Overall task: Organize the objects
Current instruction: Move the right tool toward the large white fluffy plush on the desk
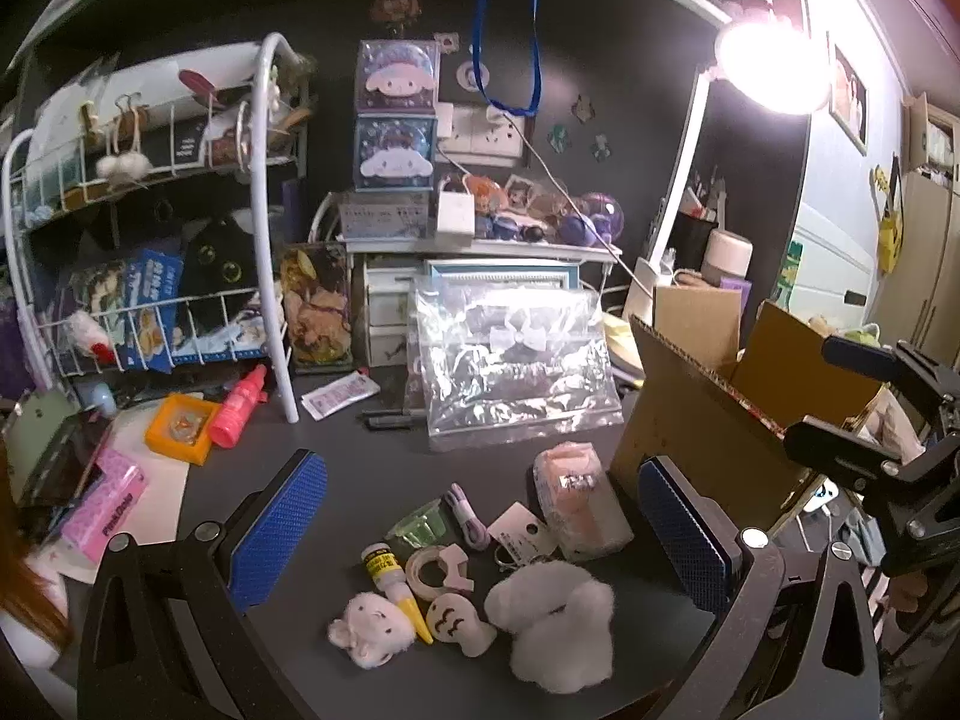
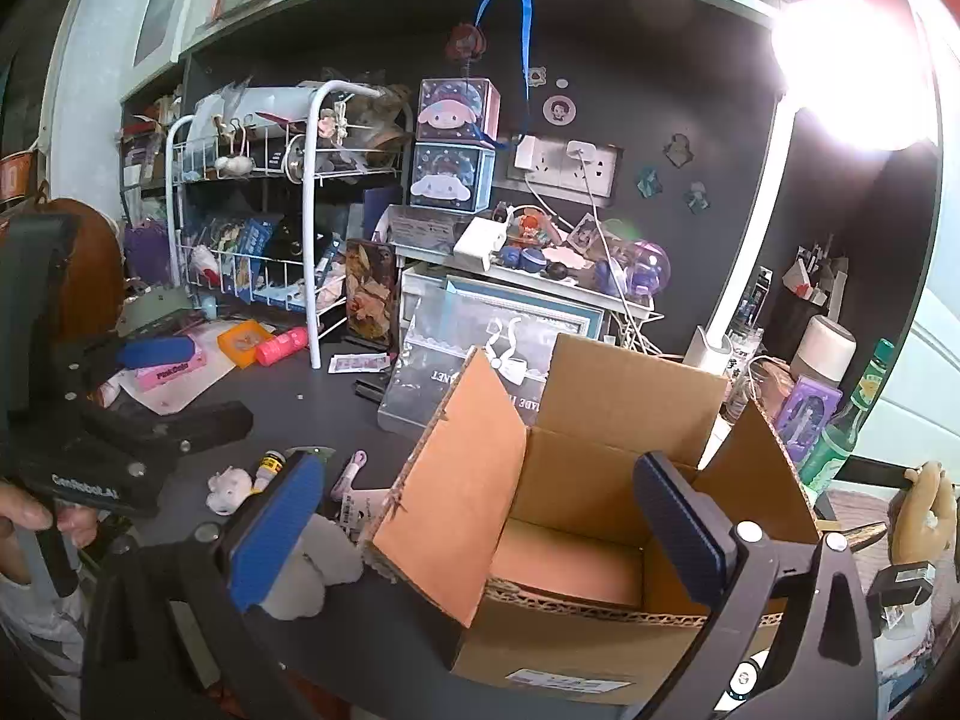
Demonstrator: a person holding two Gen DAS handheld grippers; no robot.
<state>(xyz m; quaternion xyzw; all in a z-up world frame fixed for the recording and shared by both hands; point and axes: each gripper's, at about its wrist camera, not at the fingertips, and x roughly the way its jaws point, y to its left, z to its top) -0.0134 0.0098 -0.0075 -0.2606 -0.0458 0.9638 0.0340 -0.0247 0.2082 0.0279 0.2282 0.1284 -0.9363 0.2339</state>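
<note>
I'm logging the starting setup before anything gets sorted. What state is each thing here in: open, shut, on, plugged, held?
Brown cardboard box: flaps open, inside bare where visible.
Left gripper: open, holding nothing, above the small desk items.
Right gripper: open, holding nothing, over the box.
White desk lamp: lit.
White wall socket strip: chargers plugged in.
Clear plastic zip pouch: leaning upright.
Pink bottle: lying on its side.

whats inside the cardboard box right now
The cardboard box stands open, and only its bare brown floor shows. The near wall and the right gripper hide the front corners, so small items there cannot be ruled out.
</note>
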